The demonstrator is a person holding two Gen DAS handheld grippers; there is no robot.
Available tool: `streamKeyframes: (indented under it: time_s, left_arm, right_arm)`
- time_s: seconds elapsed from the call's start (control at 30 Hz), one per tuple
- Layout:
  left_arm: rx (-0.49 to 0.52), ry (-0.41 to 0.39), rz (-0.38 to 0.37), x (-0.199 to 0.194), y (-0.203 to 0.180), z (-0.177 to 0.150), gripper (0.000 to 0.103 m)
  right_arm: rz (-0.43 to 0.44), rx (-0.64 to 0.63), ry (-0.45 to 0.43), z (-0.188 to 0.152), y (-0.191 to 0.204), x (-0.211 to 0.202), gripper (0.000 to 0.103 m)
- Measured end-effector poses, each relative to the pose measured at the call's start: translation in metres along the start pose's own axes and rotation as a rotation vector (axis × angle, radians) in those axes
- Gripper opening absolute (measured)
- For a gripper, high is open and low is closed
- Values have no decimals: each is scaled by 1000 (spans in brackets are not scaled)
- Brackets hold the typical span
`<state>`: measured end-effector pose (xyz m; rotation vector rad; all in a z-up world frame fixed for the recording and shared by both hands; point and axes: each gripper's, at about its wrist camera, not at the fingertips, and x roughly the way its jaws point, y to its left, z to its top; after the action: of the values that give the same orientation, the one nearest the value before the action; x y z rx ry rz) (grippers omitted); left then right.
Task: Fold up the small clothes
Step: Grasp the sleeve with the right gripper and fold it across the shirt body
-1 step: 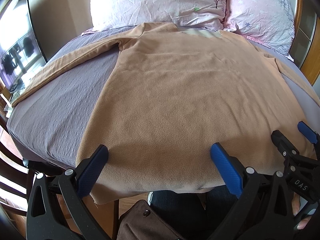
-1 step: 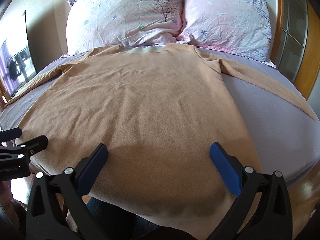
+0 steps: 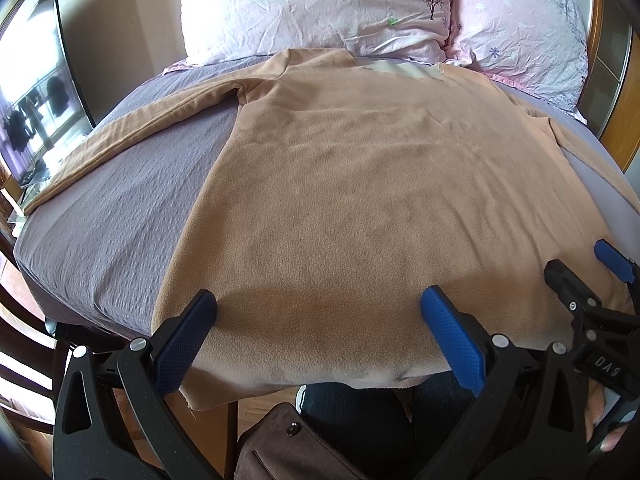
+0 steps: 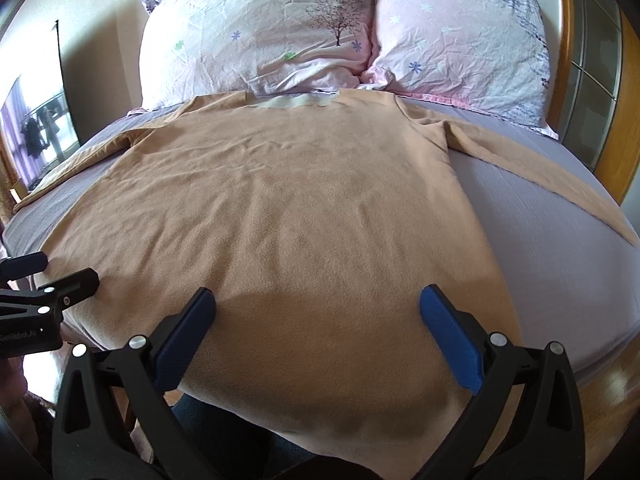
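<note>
Tan shirt (image 3: 360, 200) flat on grey bed (image 3: 120, 220), 2 pillows (image 4: 360, 40); both grippers (image 3: 318, 312) (image 4: 318, 312) wide.

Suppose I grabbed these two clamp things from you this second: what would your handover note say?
Left gripper: open, empty, over the hem.
Right gripper: open, empty, over the hem.
Tan long-sleeved fleece top: flat on the grey bed sheet, collar toward the pink floral pillows, both sleeves spread out.
Done: laid out only.
Left: every fold, sleeves then body.

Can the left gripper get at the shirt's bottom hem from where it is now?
Probably yes: the left gripper is open just above the tan shirt, whose hem drapes over the bed's near edge with nothing between.
</note>
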<state>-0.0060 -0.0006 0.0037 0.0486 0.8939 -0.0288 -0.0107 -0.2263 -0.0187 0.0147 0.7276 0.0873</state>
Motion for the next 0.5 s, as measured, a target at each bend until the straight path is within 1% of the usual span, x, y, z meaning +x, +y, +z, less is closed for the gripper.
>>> streamKeyframes:
  time_s: [0.03,0.07,0.13,0.17,0.23,0.3,0.37,0.4,0.43,0.5]
  left_arm:
    - [4,-26,-2,0,0,-2,102]
    - [9,-55,-4,0,0,-5,102]
    - [23,-92,-13,0,0,-7,102]
    - [27,-97,-23,0,1,-6,102]
    - [30,-98,-48,3,3,-1,102]
    - [8,-114,-100,3,10,6,102]
    - [-43,-144,-182,4,20,14,102]
    - [-70,-162,-216,4,26,18,102]
    - [-93,-184,-237,3,30,22,102]
    - [-129,-234,-260,1,38,30,102]
  right_arm:
    - [14,24,-3,2,-11,-2,101]
    - [27,79,-17,9,-32,-6,101]
    - [15,246,-77,21,-89,-21,101]
    - [-5,351,-107,28,-125,-29,101]
    - [-51,534,-135,37,-190,-37,99]
    - [-83,717,-136,43,-260,-38,82]
    - [-118,887,-109,42,-320,-33,72]
    - [-125,970,-96,37,-346,-30,66]
    - [-129,1053,-83,31,-369,-27,63]
    - [-152,1183,-63,20,-402,-21,56]
